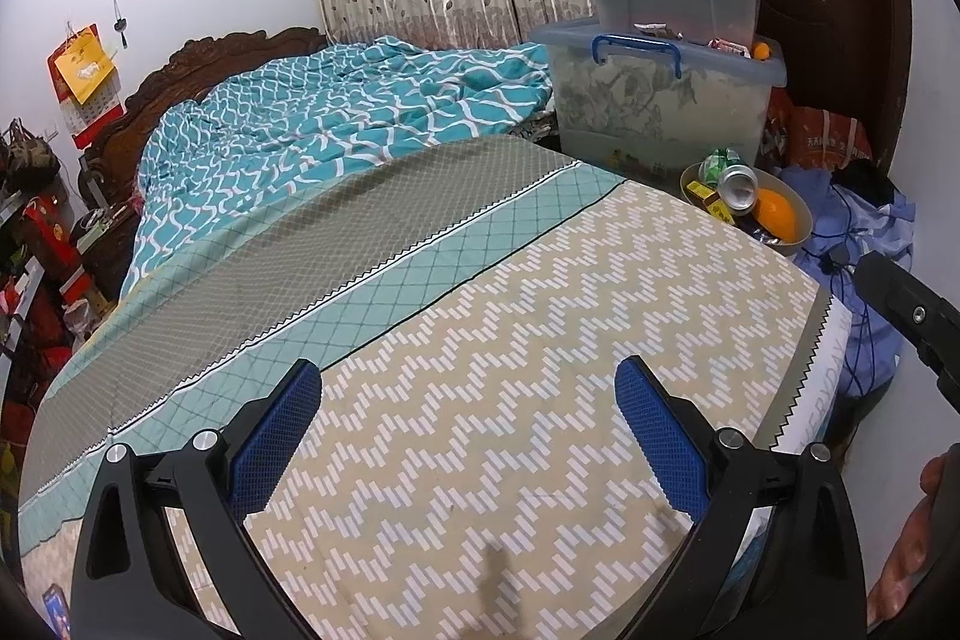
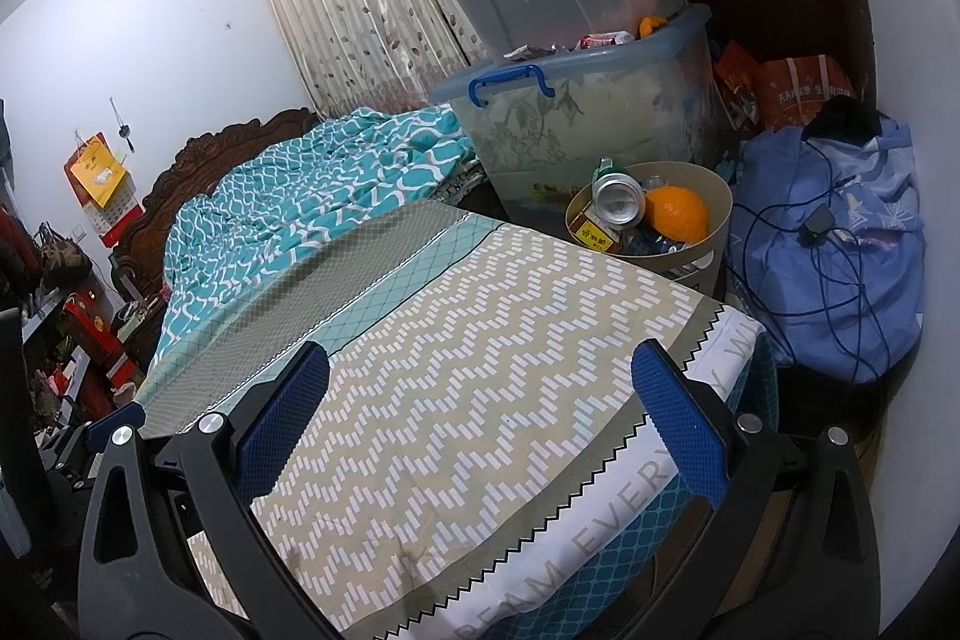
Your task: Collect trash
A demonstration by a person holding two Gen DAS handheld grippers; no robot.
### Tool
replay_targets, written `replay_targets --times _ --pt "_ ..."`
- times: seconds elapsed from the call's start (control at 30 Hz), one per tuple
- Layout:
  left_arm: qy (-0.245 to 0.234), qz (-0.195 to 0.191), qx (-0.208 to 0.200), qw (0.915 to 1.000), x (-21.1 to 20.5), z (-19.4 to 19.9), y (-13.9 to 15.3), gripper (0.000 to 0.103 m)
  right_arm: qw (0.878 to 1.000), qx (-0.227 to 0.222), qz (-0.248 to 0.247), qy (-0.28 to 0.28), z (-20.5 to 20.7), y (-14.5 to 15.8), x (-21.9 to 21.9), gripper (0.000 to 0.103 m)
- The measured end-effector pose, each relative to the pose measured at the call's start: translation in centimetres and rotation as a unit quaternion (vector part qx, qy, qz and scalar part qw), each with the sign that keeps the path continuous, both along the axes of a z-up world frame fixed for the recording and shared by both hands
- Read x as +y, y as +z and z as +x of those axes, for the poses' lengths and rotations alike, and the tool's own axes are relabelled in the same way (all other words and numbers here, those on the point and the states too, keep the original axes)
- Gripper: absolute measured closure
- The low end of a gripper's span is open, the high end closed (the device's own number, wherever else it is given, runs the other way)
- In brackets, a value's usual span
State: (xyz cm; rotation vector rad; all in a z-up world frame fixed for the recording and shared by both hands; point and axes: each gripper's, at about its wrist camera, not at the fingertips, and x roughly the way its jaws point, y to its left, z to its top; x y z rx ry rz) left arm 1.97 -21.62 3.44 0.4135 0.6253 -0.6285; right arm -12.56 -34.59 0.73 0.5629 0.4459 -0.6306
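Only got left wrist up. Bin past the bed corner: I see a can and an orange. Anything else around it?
Observer: Right wrist view shows the bin has slotted sides low on its wall.
Operator: What's right of it?
Observer: A blue bag with a dark cable and adapter lying over it.
Operator: Both tongs empty?
Observer: Yes, the right tongs are open over the bed's end, nothing held; the left tongs likewise.
Operator: Bed edge?
Observer: The sheet has printed lettering along its white border, readable only in part.

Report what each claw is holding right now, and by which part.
Nothing is held. The left claw and the right claw are both open and empty above the zigzag-patterned beige bed cover.
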Motion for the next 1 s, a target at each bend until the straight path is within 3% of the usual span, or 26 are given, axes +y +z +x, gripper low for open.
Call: replay_targets --times 0.4,1.0 --pt "-0.004 0.006 0.028 0.9996 0.1 0.6 -0.9 0.009 1.000 0.004 0.004 0.004 0.3 -0.5 0.2 0.003" --pt "0.006 0.023 0.019 0.9995 0.1 0.8 -1.1 0.009 1.000 0.007 0.008 0.007 0.5 -0.5 0.3 0.003"
